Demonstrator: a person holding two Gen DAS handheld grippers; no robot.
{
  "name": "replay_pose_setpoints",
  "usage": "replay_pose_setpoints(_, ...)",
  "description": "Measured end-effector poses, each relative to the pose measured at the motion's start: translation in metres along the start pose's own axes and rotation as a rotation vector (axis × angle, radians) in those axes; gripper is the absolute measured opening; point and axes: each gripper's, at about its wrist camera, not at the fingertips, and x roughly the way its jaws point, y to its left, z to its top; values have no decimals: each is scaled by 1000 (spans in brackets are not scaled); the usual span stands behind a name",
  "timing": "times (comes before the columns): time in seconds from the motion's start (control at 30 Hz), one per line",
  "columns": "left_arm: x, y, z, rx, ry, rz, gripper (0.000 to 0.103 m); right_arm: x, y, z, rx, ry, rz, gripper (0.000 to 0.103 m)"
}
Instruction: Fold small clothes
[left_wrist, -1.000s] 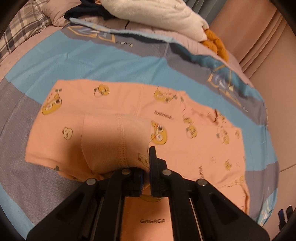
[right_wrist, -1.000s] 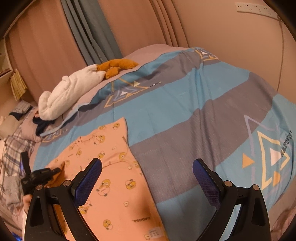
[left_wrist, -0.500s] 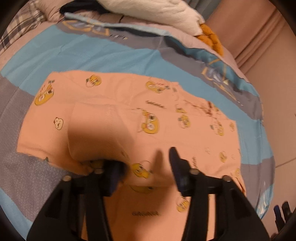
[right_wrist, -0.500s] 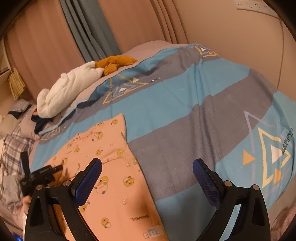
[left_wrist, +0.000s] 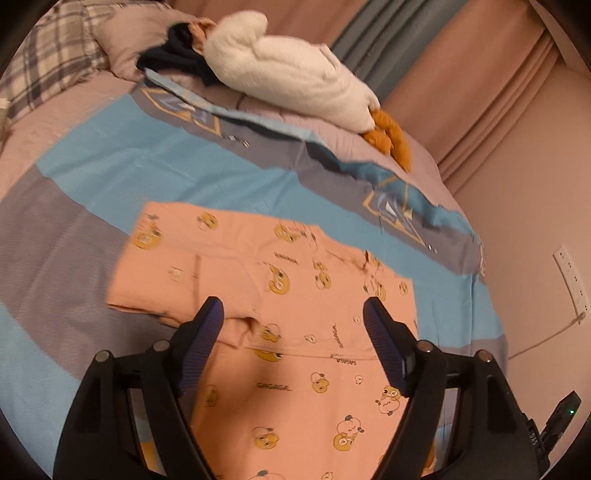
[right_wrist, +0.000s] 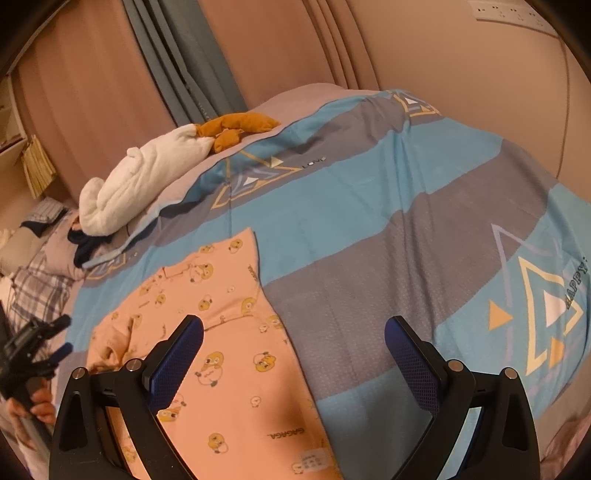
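Now the left gripper (left_wrist: 293, 325) has just been opening, its jaws wide above the peach garment (left_wrist: 295, 350) with nothing pinched; the right gripper (right_wrist: 293, 343) hovers open too. The garment lies flat on the striped bedspread (right_wrist: 369, 229), and its folded-over sleeve (left_wrist: 236, 295) (loosely creased) may spring back. No containers appear.

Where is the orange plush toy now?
The orange plush lies at the far edge of the bed, touching the white blanket, upper right in the left wrist view, before the curtain.
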Motion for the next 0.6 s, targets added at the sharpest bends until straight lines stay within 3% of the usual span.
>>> replay_pose_setpoints(0.23, -33, 21, 0, -40, -55, 51, 81, 0, 8, -1, -17, 3, 13, 99)
replay_pose_setpoints(0.6, -61, 62, -9, -113, -77, 130, 81, 2, 20, 0, -47, 14, 15, 99)
